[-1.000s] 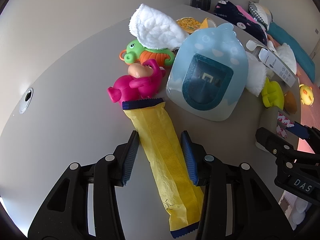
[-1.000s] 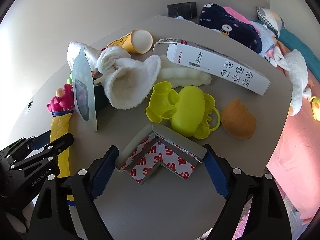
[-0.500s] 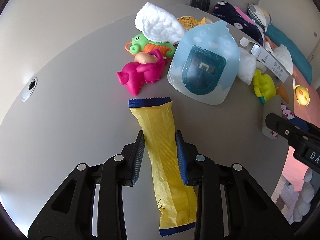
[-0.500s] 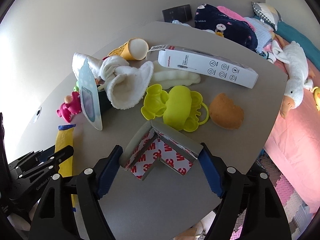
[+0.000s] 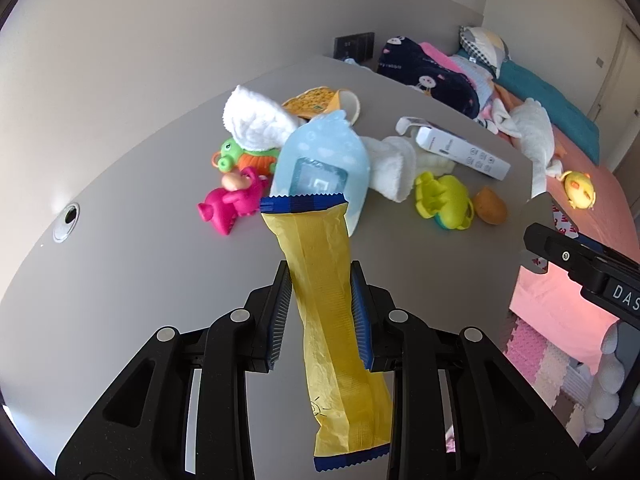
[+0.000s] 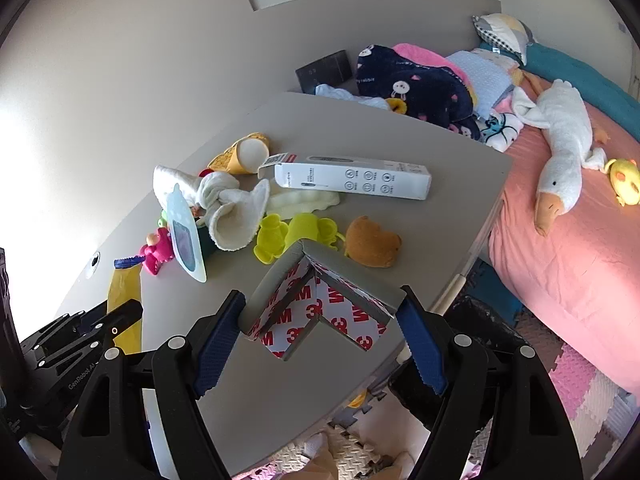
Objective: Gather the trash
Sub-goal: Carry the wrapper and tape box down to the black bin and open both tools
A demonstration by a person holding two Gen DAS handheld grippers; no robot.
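In the left wrist view, your left gripper (image 5: 320,316) was pressed together on the long yellow foil wrapper with blue crimped ends (image 5: 324,280), pinching it at mid-length in the lower centre of the frame. The wrapper hung clear above the grey table (image 5: 120,248). The pink plastic toy (image 5: 230,202) and the pale blue pouch (image 5: 324,160) lay beyond its upper end.

In the right wrist view, your right gripper (image 6: 320,332) stood wide yet clamped the grey L-shaped foam corner guard with red-printed backing (image 6: 316,308) by its two ends, at lower centre. The guard sat raised above the table edge. The white carton (image 6: 352,178) lay at upper centre.
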